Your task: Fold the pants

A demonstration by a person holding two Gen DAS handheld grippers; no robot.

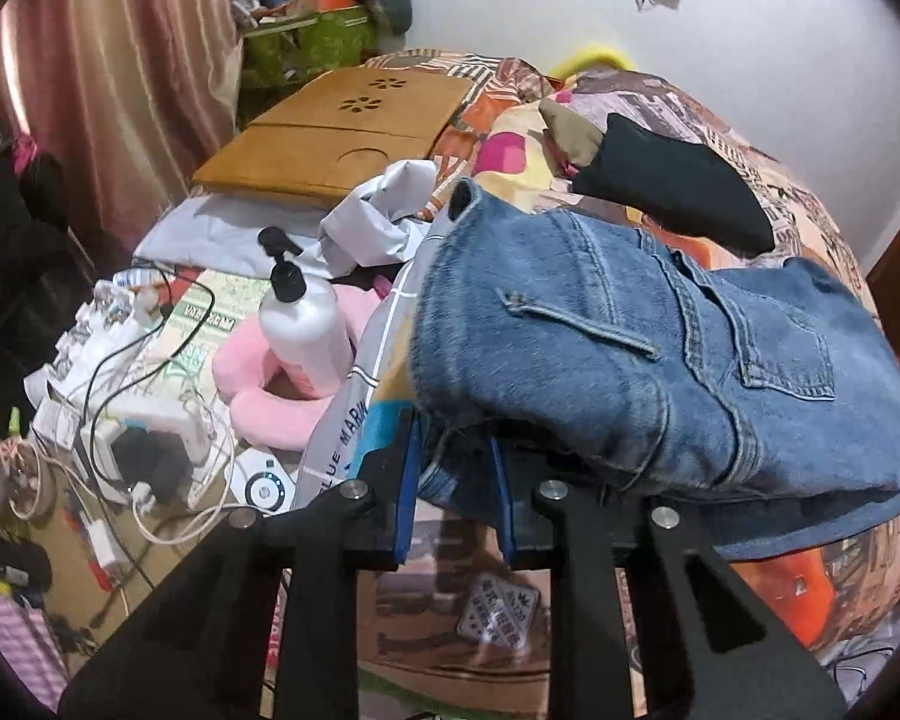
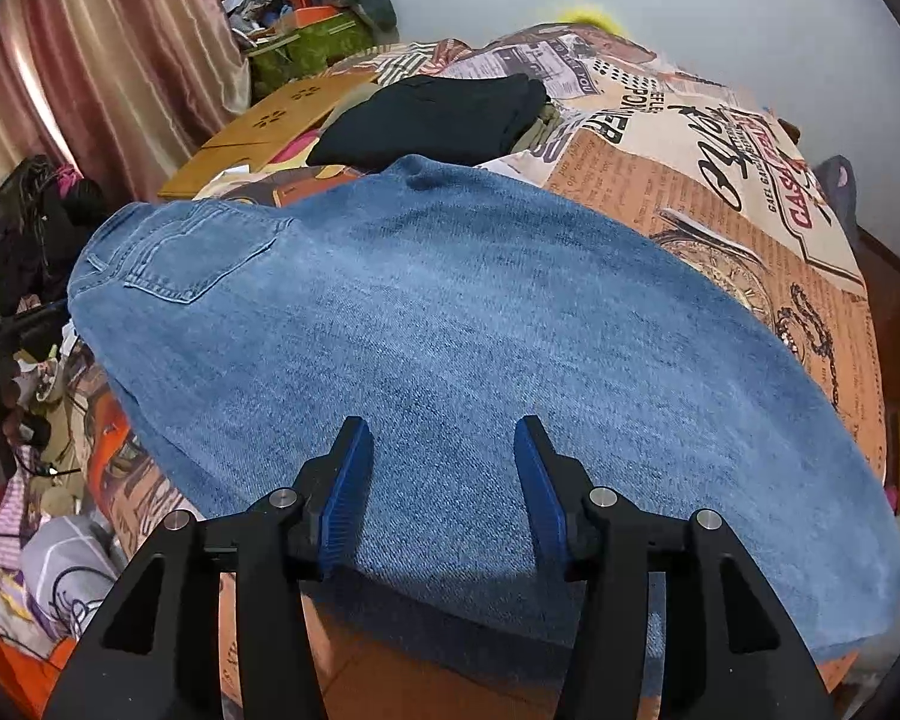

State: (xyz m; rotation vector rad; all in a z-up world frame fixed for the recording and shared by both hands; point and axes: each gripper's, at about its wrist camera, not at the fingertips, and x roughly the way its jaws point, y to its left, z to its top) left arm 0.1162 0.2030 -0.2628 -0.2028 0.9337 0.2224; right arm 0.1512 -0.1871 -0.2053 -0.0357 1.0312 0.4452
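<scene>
1. Jeans [image 2: 450, 330] flat on bed [image 2: 720, 192], waist end left, back pocket up.
2. Left tool [image 1: 456, 450] at near waist edge, narrow gap, denim bunched between pads [image 1: 411, 480]; grip unclear.
3. Right tool [image 2: 444, 450] parted wide above leg, holding nothing.
4. Faded blue denim, stitched seams; printed patchwork cover.
</scene>
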